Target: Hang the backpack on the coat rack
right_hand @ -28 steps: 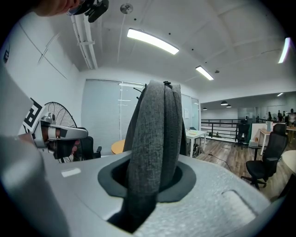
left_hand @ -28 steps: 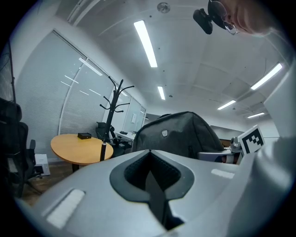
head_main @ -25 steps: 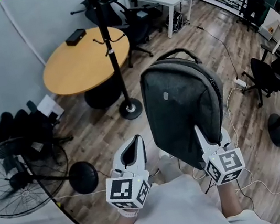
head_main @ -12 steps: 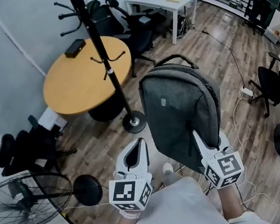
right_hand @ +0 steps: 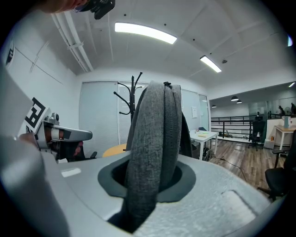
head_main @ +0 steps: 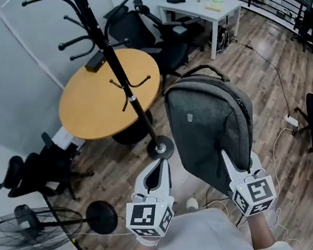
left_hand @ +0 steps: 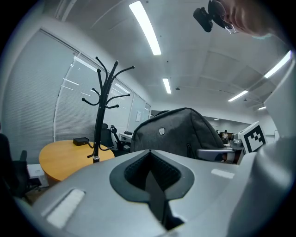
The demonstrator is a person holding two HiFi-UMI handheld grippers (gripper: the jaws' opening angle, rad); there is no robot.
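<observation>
The backpack [head_main: 210, 124] is off the rack [head_main: 117, 74]: it hangs in the air just right of the rack's pole, clear of it and of every hook. It is a rounded grey pack of rough woven cloth, with a black zip along its edge and a thin loop handle [head_main: 202, 70] on top. The right tool [head_main: 226, 157] pinches its lower edge; in the right gripper view the thick cloth and zip seam fill the gap between the 2 jaws, which press on it. The left tool [head_main: 159, 168], nearer the rack's round base, has its jaws pressed together on nothing (only a dark slit shows between them). The rack is a slim black metal pole with curved hooks. Behind it stands a round, smooth yellow-wood counter [head_main: 91, 105] carrying 1 small black box [head_main: 96, 61]. A wire-cage fan [head_main: 29, 232] sits left of the rack on the plank floor [head_main: 113, 170].
</observation>
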